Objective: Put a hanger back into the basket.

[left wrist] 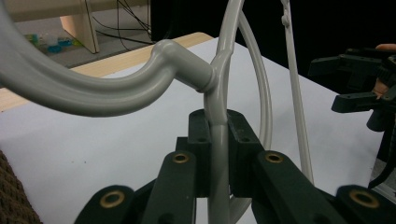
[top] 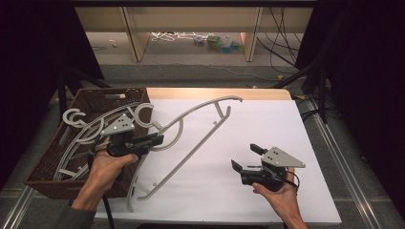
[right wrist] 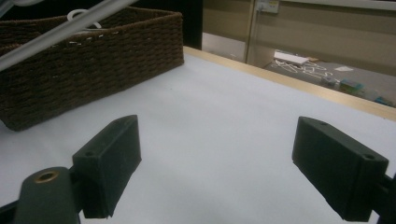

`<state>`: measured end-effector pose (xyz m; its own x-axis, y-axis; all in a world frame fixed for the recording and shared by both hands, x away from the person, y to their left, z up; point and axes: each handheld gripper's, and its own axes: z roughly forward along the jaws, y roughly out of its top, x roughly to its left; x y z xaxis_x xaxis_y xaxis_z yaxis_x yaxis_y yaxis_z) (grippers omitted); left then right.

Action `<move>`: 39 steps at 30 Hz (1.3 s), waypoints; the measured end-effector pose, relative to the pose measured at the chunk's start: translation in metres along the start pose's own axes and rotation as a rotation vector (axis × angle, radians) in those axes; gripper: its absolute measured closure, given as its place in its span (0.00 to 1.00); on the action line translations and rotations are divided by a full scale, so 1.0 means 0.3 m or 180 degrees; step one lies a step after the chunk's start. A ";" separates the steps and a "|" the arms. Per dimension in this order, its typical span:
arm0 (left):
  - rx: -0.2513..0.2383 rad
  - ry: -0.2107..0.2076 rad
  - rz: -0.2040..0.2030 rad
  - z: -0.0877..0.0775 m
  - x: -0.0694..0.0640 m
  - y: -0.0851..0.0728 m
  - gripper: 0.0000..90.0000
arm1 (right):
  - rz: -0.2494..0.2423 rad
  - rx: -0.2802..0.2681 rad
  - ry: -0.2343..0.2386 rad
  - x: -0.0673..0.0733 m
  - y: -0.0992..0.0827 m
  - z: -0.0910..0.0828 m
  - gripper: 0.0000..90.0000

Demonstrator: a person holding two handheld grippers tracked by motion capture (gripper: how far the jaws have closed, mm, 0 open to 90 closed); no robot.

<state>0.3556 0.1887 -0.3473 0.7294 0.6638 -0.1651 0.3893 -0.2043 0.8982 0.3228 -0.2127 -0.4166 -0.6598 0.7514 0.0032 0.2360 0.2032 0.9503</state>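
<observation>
Right gripper (top: 244, 156) hovers near-right over the white table (top: 267, 124), jaws wide apart, nothing between them. Left gripper (top: 156, 139) is clamped on the neck of 1 grey hanger (top: 191, 143), which lies slanted across the table's left half. Far left, wicker basket (top: 95, 98) holds more hangers (top: 76, 138); unloading looks barely begun.

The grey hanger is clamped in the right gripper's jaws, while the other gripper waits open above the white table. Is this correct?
Not quite. The left gripper clamps the grey hanger, as the left gripper view shows: its jaws press on the hanger's neck. The right gripper is the one waiting open above the white table.
</observation>
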 end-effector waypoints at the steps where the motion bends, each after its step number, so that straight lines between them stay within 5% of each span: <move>1: 0.0008 -0.0011 -0.0019 -0.002 -0.003 -0.001 0.91 | 0.0002 0.0008 -0.0020 -0.001 -0.002 -0.003 0.18; 12: 0.0015 0.0010 -0.0010 -0.070 0.008 0.033 0.91 | 0.0020 -0.0018 -0.0017 -0.002 -0.017 -0.012 0.18; 17: 0.0009 0.0119 0.0049 -0.108 0.024 0.066 0.91 | -0.0006 -0.0015 -0.0018 -0.003 -0.021 -0.011 0.18; 31: 0.0040 0.0642 0.0223 -0.217 0.131 0.172 0.91 | 0.0004 0.0024 -0.0024 -0.001 -0.027 -0.020 0.18; 39: 0.0041 0.0826 0.0261 -0.242 0.205 0.189 0.91 | 0.0031 0.0007 0.0003 0.001 -0.031 -0.016 0.18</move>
<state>0.3815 0.2701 -0.2770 0.5910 0.8064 0.0194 0.3431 -0.2731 0.8987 0.3169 -0.2174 -0.4239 -0.6582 0.7527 0.0128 0.2440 0.1971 0.9495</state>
